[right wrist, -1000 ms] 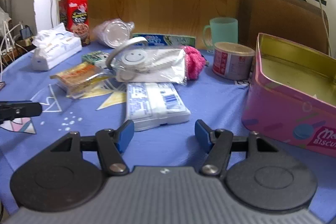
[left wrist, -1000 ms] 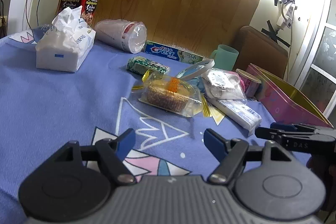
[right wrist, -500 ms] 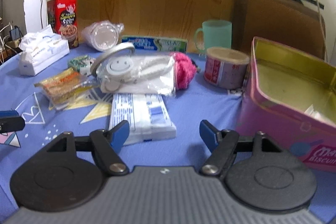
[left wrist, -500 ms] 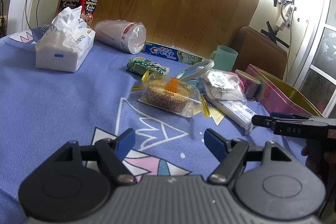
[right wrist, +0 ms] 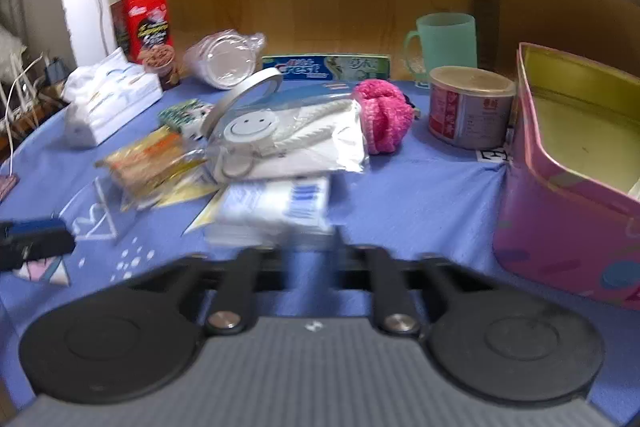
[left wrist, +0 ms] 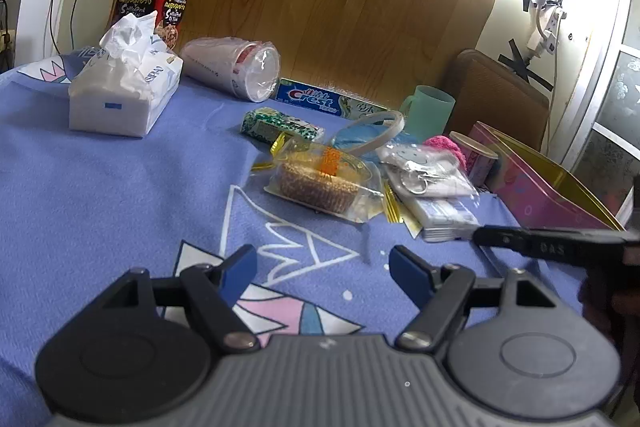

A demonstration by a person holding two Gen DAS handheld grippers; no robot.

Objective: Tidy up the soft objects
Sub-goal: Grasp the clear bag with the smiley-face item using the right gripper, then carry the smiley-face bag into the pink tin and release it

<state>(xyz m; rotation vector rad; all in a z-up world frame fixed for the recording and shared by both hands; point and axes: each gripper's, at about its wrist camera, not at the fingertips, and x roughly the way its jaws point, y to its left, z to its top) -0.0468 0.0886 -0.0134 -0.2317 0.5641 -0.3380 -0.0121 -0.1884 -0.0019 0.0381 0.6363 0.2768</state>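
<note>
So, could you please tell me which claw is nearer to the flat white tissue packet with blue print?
The right claw: its tips sit at the flat white tissue packet with blue print. The left claw hangs open, apart from the packet over the blue cloth.

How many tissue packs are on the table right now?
2: an open tissue pack at the far left, and a flat tissue pack just ahead of the right gripper. Clutter may hide more.

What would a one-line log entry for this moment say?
left fingers: open, empty | right fingers: at white pack, blurred, grip unclear | pink tin: open
</note>
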